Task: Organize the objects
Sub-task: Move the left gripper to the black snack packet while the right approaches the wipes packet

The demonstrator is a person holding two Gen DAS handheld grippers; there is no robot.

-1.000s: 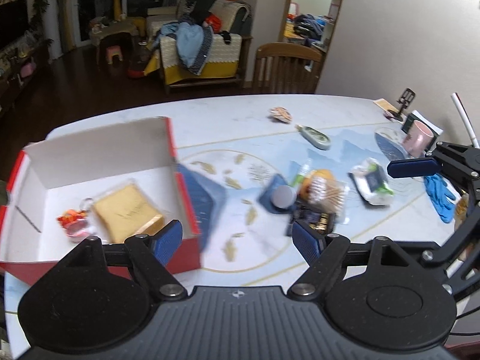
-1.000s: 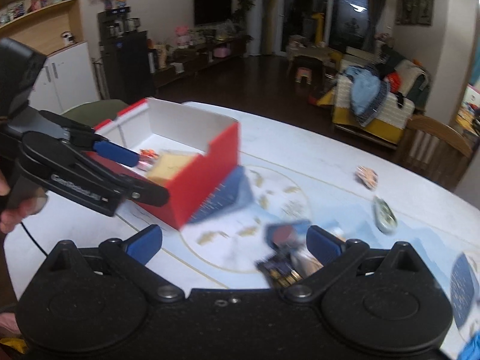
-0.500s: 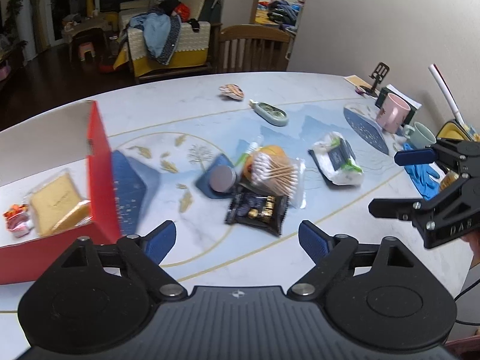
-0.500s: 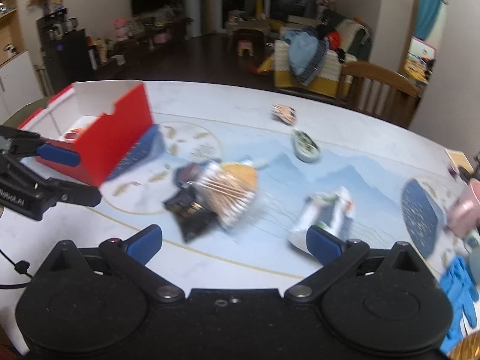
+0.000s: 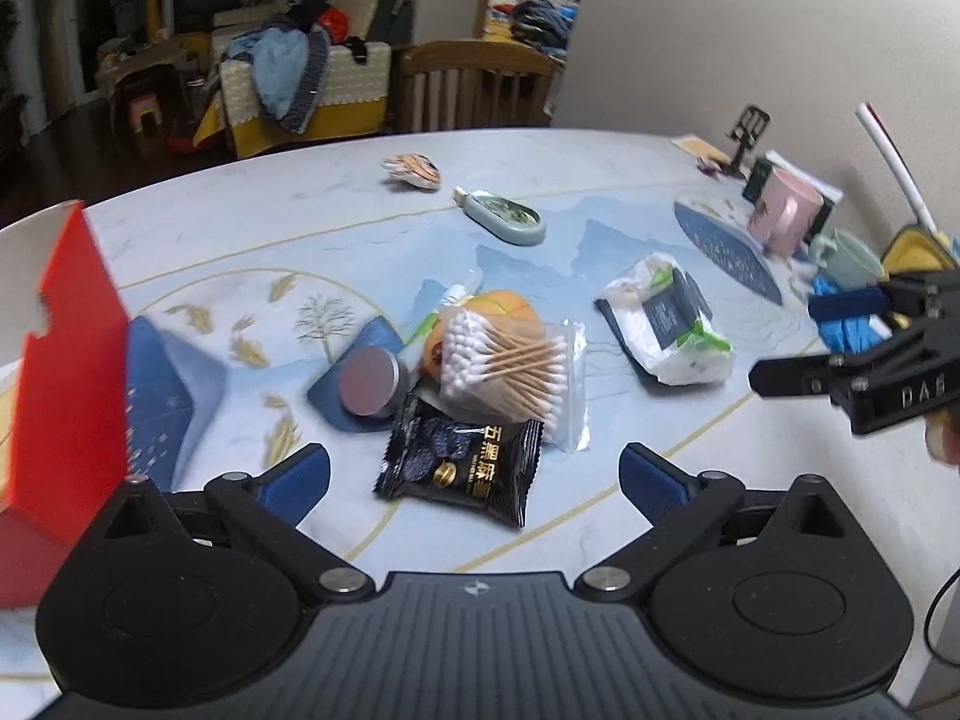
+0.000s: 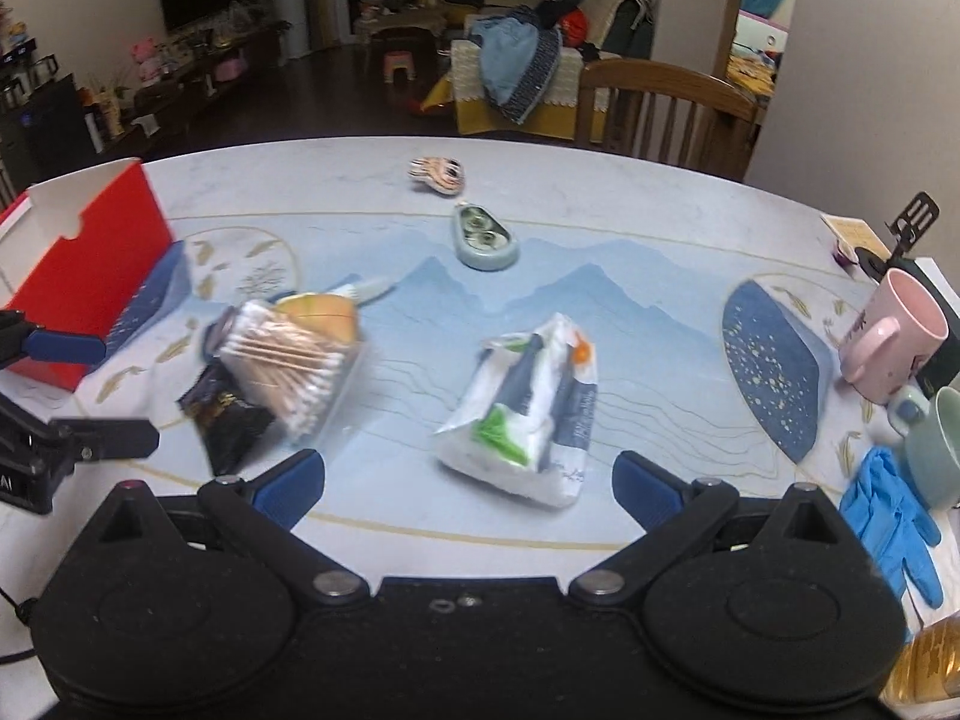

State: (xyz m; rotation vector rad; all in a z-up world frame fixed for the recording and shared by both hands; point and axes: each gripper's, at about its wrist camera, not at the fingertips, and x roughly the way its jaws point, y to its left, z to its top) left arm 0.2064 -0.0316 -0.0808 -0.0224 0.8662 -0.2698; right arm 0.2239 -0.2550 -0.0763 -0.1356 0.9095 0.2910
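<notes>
My left gripper [image 5: 474, 473] hovers low over the table, its jaws opening wide. The black snack packet [image 5: 462, 465] lies between the blue pads, which do not touch it. Behind it sit a bag of cotton swabs [image 5: 510, 360], a round grey tin [image 5: 369, 381] and an orange item [image 5: 498, 307]. My right gripper [image 6: 468, 480] is open just short of a white wipes packet [image 6: 522, 414], with nothing in its jaws. It also shows in the left wrist view as the right gripper [image 5: 804, 336]. The red box [image 6: 90, 276] stands at the left.
A grey-green oval case [image 6: 486, 240] and a small striped item [image 6: 438, 174] lie farther back. A pink mug [image 6: 888, 336], a green mug [image 6: 936, 444] and blue gloves [image 6: 894, 516] crowd the right edge. A wooden chair [image 6: 666, 102] stands behind the table.
Both views swung from the red box to the pile of small items and came lower. The left jaws spread wider. The right gripper now faces the white packet.
</notes>
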